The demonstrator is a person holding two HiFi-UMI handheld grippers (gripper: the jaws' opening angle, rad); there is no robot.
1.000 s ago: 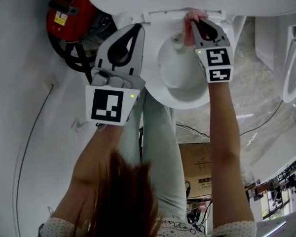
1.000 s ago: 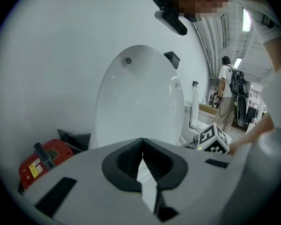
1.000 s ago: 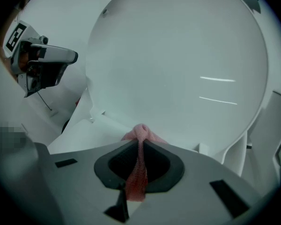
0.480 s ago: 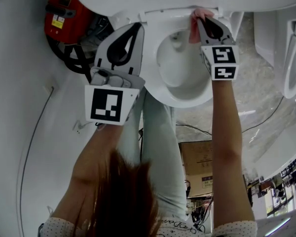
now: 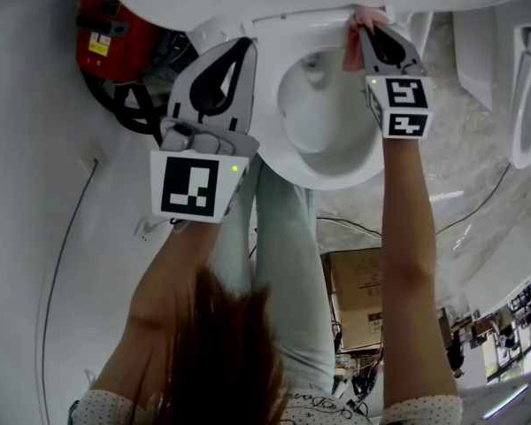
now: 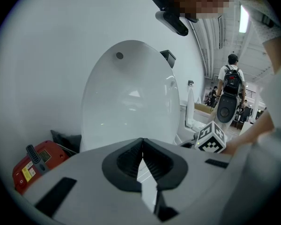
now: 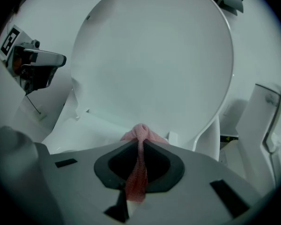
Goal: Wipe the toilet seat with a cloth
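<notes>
Since a second ago the right gripper point(image 5: 372, 27) has slid sideways along the back of the toilet seat point(image 5: 336, 177), away from the left gripper point(image 5: 246, 46) and toward the bowl's far side, carrying the cloth point(image 5: 352, 50) with it; the left gripper has barely shifted

Seen along its own jaws, the right gripper point(image 7: 140, 145) is clamped tight on the cloth point(image 7: 141, 134). It is pink with a fine knitted, mesh-like texture. A bunched knob of it sticks out past the tips, and a thin, darker pink strip trails back between the jaws through the oval opening. The knob sits at the rear of the seat point(image 7: 84, 128), just below the foot of the raised lid point(image 7: 154, 55); whether it presses on the white surface or hangs just over it cannot be told

In its own view the left gripper point(image 6: 142, 143) has its jaws closed tip to tip with nothing between them. It is held off to the side of the bowl, pointing at the upright lid point(image 6: 131, 102), and the right gripper's marker cube point(image 6: 210, 143) shows past it

A red device point(image 5: 111, 35) with black cables lies on the floor beside the toilet, and part of a second toilet point(image 5: 527, 104) shows at the head view's right edge
</notes>
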